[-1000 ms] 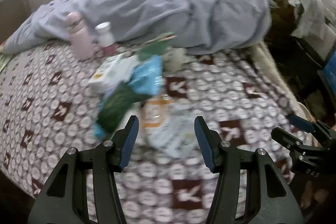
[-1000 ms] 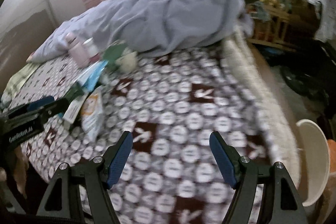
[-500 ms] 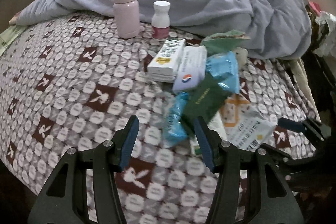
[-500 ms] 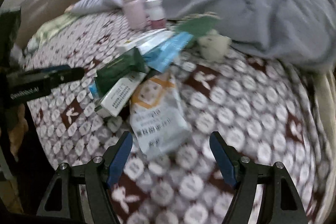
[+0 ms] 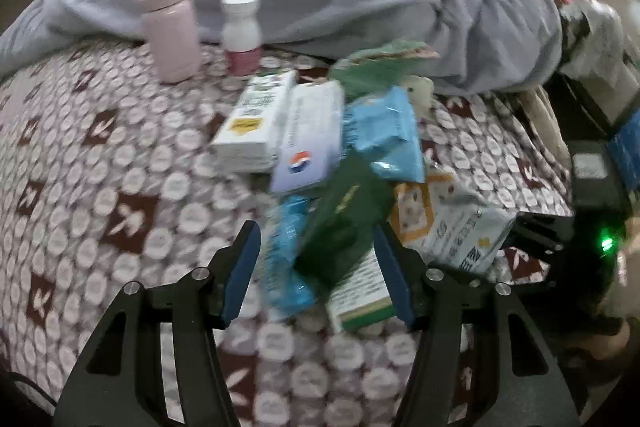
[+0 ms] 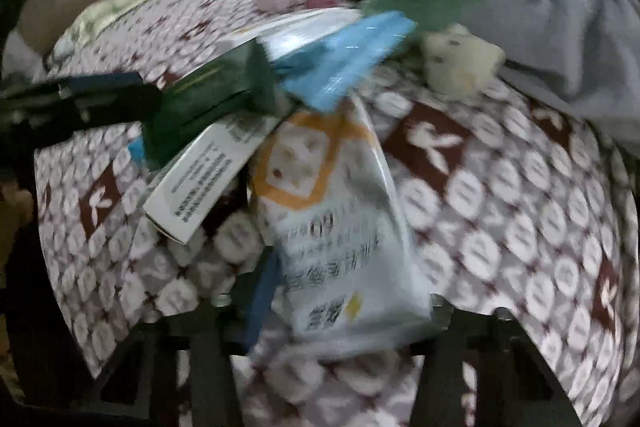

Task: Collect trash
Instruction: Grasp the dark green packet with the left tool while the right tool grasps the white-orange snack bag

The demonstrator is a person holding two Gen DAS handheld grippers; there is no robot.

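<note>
Trash is heaped mid-bed, just in front of the pink bottle (image 5: pixel 170 23). Our right gripper (image 6: pixel 344 311) has just been closing around the white snack bag (image 6: pixel 340 227); we can't tell if it pinches yet. Left gripper (image 5: pixel 316 267) hangs spread over the dark green packet (image 5: pixel 340 227). Risk: slick film slips out, or dragging it topples the white box (image 6: pixel 200 179) leaning beside it.

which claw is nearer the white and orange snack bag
Right. The right claw has just been closing, with the snack bag's near end between its jaws. The left claw sits further left, framing the dark green packet.
</note>
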